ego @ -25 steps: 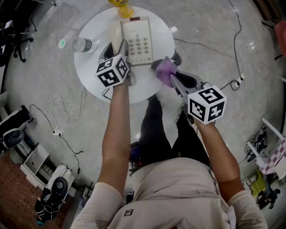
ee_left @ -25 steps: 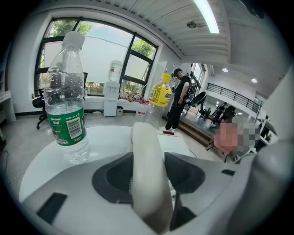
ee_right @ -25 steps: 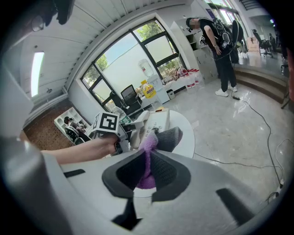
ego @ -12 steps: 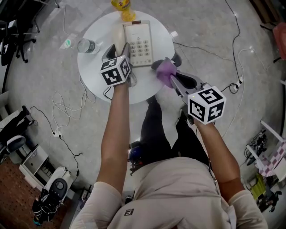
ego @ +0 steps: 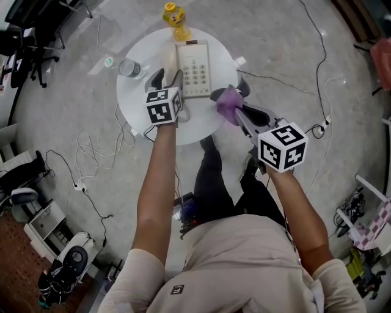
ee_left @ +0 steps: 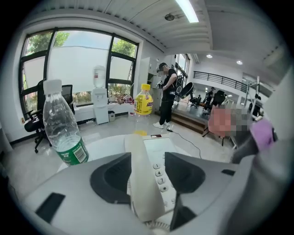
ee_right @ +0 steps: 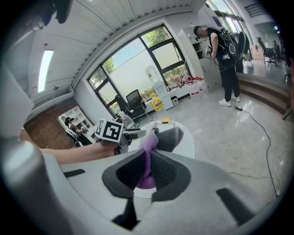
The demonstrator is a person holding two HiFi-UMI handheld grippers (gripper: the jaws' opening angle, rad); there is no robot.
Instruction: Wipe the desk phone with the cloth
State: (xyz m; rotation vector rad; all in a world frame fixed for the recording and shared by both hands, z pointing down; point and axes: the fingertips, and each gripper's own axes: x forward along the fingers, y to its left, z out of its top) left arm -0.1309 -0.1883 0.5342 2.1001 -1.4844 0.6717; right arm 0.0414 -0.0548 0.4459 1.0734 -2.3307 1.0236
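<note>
Two grippers up over a round white table (ego: 131,92). Left gripper (ego: 166,76) has its jaws spread wide and clamped round the cream handset (ee_left: 142,183), which runs lengthwise between the pads; curly cord shows just under it. Desk phone (ego: 197,64) sits mid-table just right of that gripper, flat white face, rounded number keys in a column beside the handset. Right gripper (ego: 237,113) has its jaws nearly together, pinching a purple cloth (ego: 227,101). The cloth bunches out past the tips and hangs over the table's right edge, apart from the phone.

On the table's left side, a clear plastic water bottle (ego: 129,68) with a green label and white cap. Yellow bottle (ego: 174,15) stands beyond the phone's far end. Floor (ego: 91,153) is grey, glossy, strewn with thin cables. Big dark-framed windows and black office chairs behind. Jaw pads are dark and matte; the shells are smooth grey plastic. Cloth looks soft and fuzzy.
</note>
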